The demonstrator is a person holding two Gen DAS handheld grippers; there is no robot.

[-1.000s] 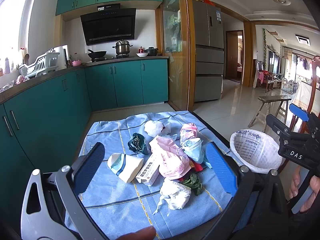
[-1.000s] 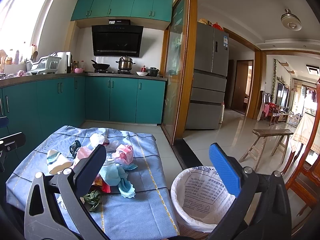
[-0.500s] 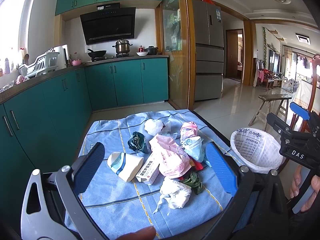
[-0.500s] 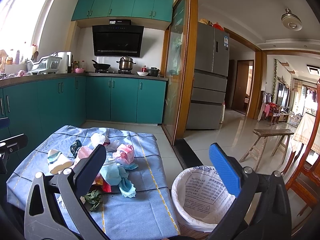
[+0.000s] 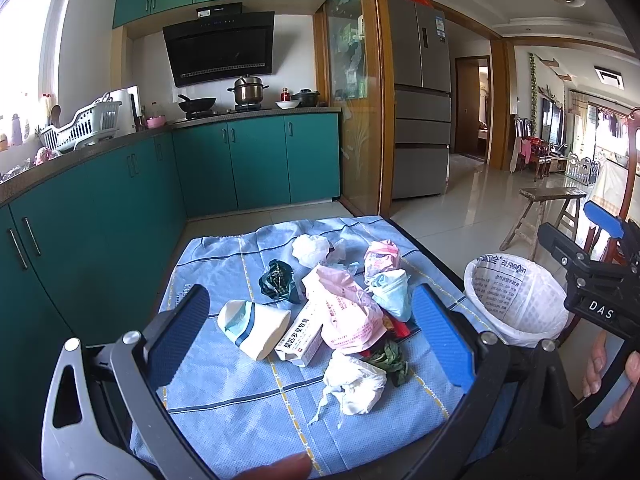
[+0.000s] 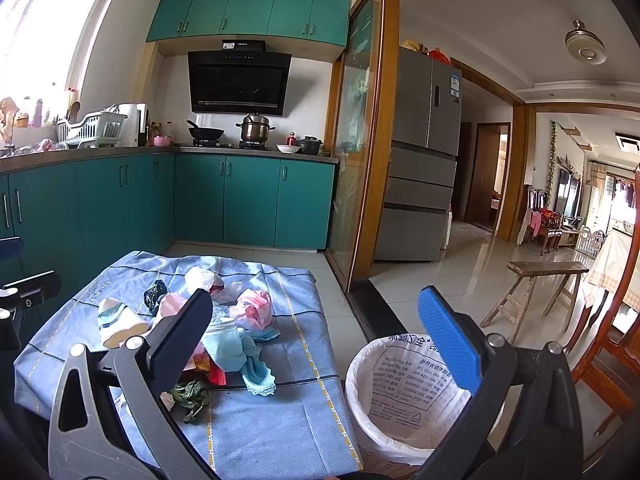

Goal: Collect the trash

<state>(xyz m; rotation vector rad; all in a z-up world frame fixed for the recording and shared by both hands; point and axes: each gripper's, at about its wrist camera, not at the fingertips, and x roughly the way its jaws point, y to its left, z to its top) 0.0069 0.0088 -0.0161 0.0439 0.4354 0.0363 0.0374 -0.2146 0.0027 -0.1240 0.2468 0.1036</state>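
The left claw (image 5: 310, 332) is spread wide and empty above a heap of crumpled trash (image 5: 340, 312) on the blue cloth-covered bench (image 5: 240, 408). The right claw (image 6: 320, 334) is likewise apart and empty, above the white-lined round wastebasket (image 6: 404, 396) just beside the bench.

The worktop (image 5: 248, 400) is viewed closely from its near edge by the left wrist camera, and from nearer the bin (image 6: 404, 408) by the right; the trash pile (image 5: 340, 312) is shared.
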